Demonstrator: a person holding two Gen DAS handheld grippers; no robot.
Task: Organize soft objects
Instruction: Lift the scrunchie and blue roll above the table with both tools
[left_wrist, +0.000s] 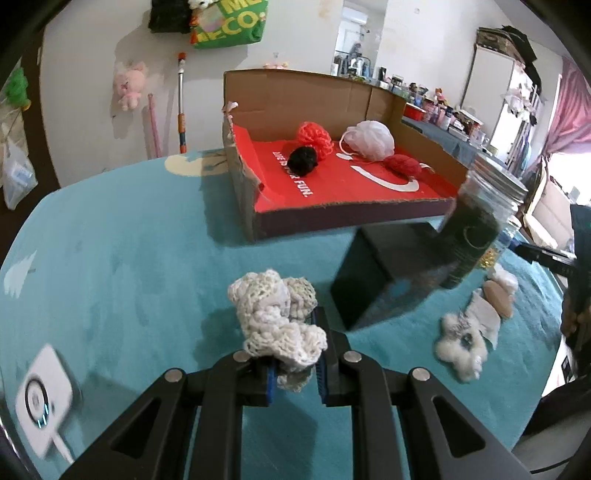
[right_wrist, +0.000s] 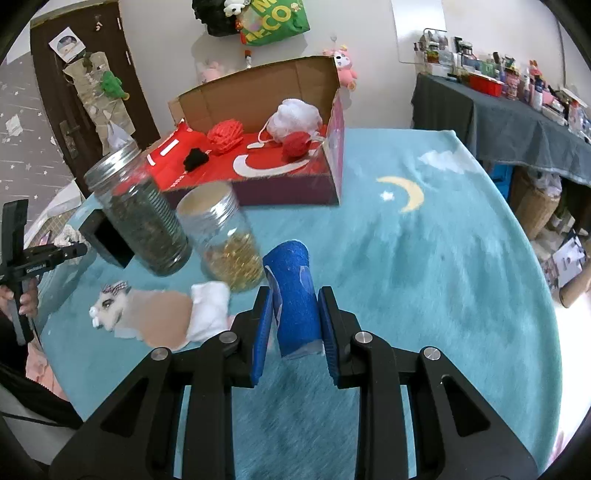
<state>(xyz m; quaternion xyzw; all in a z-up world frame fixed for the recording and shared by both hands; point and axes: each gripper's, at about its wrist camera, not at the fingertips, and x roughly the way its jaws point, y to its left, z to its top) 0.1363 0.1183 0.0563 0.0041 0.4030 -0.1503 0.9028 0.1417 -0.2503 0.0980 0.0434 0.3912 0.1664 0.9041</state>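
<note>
A fuzzy teal blanket (right_wrist: 424, 258) printed with a yellow moon and white clouds covers the table, white wall behind. At upper centre of both views sits an open cardboard box (left_wrist: 295, 96) with a red printed floor, holding mesh puffs and yarn balls. The left gripper (left_wrist: 295, 373) pinches a cream crocheted mesh bundle (left_wrist: 273, 325) low in frame; the right gripper (right_wrist: 293, 332) clamps a blue spongy roll (right_wrist: 295, 295) beside two glass jars (right_wrist: 225, 236).
</note>
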